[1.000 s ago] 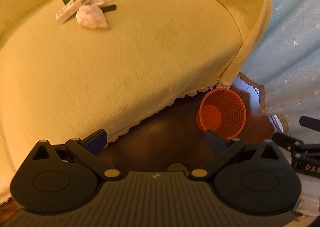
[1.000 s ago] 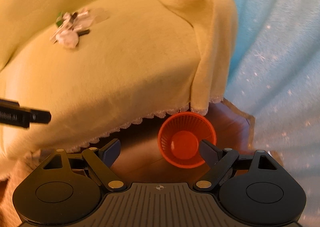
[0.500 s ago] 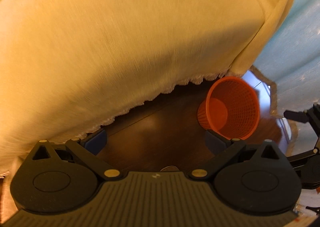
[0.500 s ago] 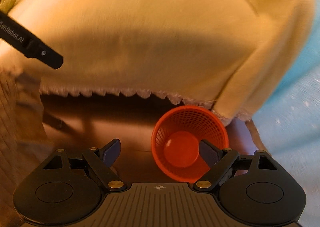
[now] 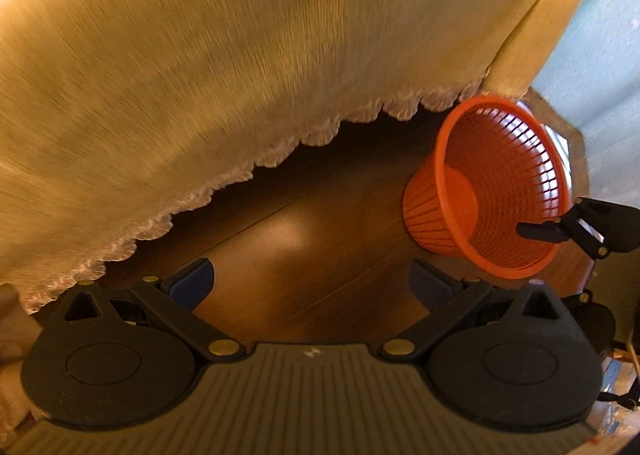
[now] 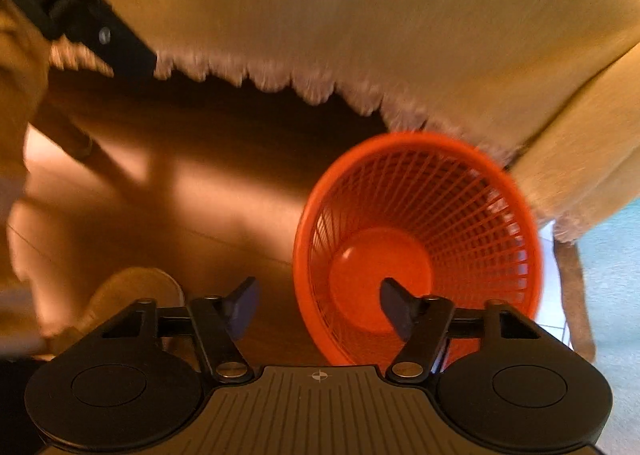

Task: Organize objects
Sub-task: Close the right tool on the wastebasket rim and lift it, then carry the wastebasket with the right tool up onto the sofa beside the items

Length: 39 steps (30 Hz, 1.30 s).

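An empty orange mesh basket (image 5: 500,191) stands on the dark wood floor by the corner of the yellow-covered sofa; it also shows in the right wrist view (image 6: 420,243). My right gripper (image 6: 320,305) is open, low over the basket's near left rim, its right finger in front of the basket's inside. Its fingertips (image 5: 536,230) show at the basket's right rim in the left wrist view. My left gripper (image 5: 312,281) is open and empty over the floor, left of the basket. The small objects on the sofa seat are out of view.
The yellow sofa cover (image 5: 240,55) with a lace hem hangs just ahead. A blue curtain (image 5: 600,55) hangs at the right. A wooden chair leg (image 6: 576,295) stands right of the basket. A shoe (image 6: 132,295) is on the floor at the lower left.
Both grippers have dropped from above the sofa seat to near the floor. The right gripper has closed in on the basket. The objects on the seat have left the view.
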### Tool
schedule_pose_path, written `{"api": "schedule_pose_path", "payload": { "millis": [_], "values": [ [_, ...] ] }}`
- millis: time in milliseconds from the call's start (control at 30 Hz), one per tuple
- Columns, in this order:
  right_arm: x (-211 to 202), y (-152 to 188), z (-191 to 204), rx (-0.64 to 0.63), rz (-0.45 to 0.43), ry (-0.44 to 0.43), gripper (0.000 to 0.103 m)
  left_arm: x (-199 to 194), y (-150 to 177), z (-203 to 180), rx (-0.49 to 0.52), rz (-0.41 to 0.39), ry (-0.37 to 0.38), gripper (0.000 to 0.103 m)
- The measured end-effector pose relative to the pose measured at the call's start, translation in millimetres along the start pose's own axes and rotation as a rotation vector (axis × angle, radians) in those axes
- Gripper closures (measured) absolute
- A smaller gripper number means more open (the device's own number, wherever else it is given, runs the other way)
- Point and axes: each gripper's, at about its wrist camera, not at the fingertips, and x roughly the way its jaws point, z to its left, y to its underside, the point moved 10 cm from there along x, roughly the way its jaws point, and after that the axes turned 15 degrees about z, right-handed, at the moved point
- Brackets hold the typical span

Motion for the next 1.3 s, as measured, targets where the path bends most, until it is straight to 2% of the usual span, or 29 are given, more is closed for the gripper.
{"api": "schedule_pose_path", "payload": {
  "millis": [167,233,367,600,700,833,967,1100,1300],
  "values": [
    [43.0,6.0,1.5,-0.080,0.016,0.001,0.055,25.1,0.2,-4.3,0.025,0.015,0.008,0.001],
    [56.0,8.2,3.6,-0.117,0.025,-0.001,0.067,30.0,-0.8,-3.9,0.032,0.018,0.009,0.001],
    [73.9,10.5,3.1,-0.185,0.028,0.031,0.081,36.5,-2.2,-3.8,0.032,0.022,0.022,0.001],
    [74.8,11.9,-0.9,-0.269,0.037,0.100,0.100,33.2,-2.9,-5.6,0.042,0.034,0.027,0.001],
    [60.8,12.9,-2.1,-0.322,0.037,0.123,0.100,23.7,-1.0,-6.6,0.048,0.042,0.022,0.001],
    [28.6,13.8,-3.1,-0.378,0.043,0.155,0.099,-7.3,-1.9,-9.8,0.054,0.036,0.027,0.001],
    [-28.6,11.2,-5.8,-0.404,0.032,0.232,0.099,-54.7,-9.9,-15.0,0.047,0.016,0.041,0.001],
    [-101.7,3.1,-13.3,-0.388,0.009,0.261,0.099,-117.9,-25.0,-17.9,0.033,-0.022,0.041,0.001],
    [-240.0,-22.6,-28.3,-0.324,-0.055,0.305,0.099,-231.2,-55.0,-10.9,-0.004,-0.116,0.027,0.001]
  ]
}}
